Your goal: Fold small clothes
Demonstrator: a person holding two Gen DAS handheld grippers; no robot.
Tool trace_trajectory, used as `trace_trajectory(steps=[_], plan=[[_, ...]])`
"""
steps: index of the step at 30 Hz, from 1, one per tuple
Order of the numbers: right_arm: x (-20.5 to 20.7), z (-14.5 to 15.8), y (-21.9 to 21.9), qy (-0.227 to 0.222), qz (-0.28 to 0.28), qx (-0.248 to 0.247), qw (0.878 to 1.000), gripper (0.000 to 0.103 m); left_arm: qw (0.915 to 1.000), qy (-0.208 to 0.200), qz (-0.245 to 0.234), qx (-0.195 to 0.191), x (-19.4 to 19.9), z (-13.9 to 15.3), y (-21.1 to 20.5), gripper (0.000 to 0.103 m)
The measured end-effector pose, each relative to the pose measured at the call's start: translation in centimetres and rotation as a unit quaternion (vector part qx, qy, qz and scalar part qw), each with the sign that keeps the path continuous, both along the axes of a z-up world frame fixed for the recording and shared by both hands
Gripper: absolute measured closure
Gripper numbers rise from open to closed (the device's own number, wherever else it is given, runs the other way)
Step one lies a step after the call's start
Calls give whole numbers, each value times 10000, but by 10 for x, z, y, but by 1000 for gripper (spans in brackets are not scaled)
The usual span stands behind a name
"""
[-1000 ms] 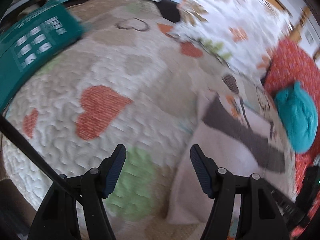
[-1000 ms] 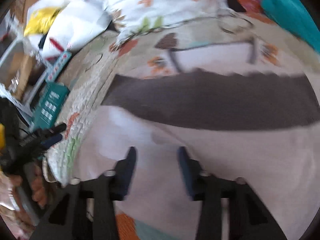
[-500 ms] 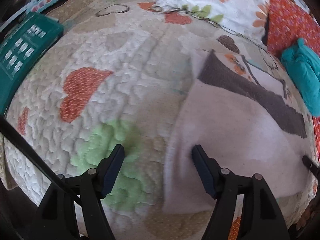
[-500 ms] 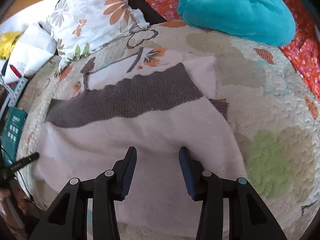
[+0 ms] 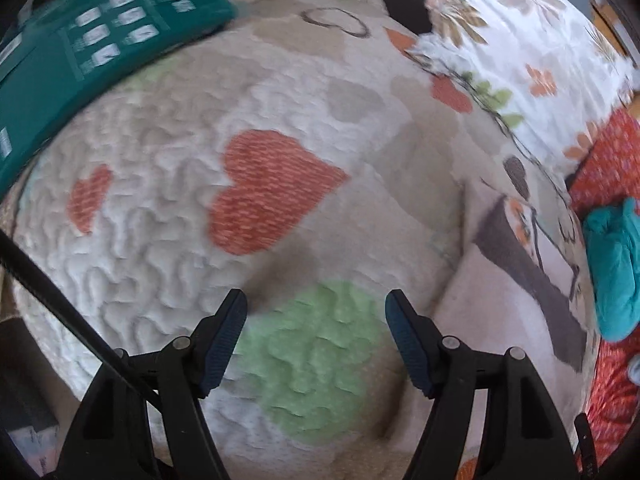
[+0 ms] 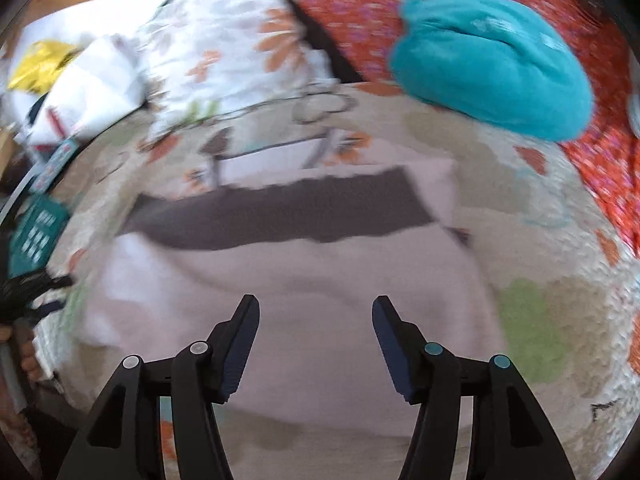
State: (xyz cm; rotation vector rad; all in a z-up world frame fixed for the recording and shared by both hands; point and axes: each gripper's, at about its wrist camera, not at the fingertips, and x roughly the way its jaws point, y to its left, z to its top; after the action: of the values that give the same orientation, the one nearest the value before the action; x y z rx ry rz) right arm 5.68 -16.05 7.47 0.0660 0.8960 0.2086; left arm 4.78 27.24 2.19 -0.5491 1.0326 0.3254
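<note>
A pale pink garment (image 6: 288, 304) with a dark grey band (image 6: 280, 216) lies spread flat on the quilted heart-print blanket (image 6: 560, 248). My right gripper (image 6: 314, 308) hovers over its near part, jaws opening, nothing between them. In the left wrist view the same garment (image 5: 500, 320) lies to the right, its grey band (image 5: 532, 276) running away. My left gripper (image 5: 316, 304) stands open over a green patch of the blanket (image 5: 160, 216), left of the garment's edge, holding nothing.
A teal bundle of cloth (image 6: 492, 64) rests on red floral fabric (image 6: 600, 160) at the back right. A flowered pillow (image 6: 216, 48) lies behind the garment. A green box (image 5: 92, 48) sits at the blanket's far left edge. A black cable (image 5: 60, 304) crosses the left view.
The right gripper's jaws have spread wider and it has drawn back over the garment. The left gripper has shifted left off the garment's edge onto the bare blanket.
</note>
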Motion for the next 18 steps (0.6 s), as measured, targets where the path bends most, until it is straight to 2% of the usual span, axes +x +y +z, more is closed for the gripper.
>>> trace_trajectory(steps=[3, 7, 13, 15, 18], plan=[[-7, -5, 44, 55, 602, -107, 9981, 38, 9999, -48, -103, -84, 6, 2, -7, 32], [-25, -19, 106, 83, 1430, -389, 9889, 38, 9990, -209, 204, -332, 3, 8, 12, 32], [-53, -38, 182, -147, 2472, -958, 9641, 38, 9938, -342, 794, -697, -12, 12, 52, 32], [-60, -47, 204, -357, 2674, -1405, 9526, 38, 9919, -391, 931, -774, -18, 13, 59, 32], [-65, -61, 226, -688, 2695, -2094, 9374, 38, 9904, -487, 1004, -815, -21, 18, 65, 32]])
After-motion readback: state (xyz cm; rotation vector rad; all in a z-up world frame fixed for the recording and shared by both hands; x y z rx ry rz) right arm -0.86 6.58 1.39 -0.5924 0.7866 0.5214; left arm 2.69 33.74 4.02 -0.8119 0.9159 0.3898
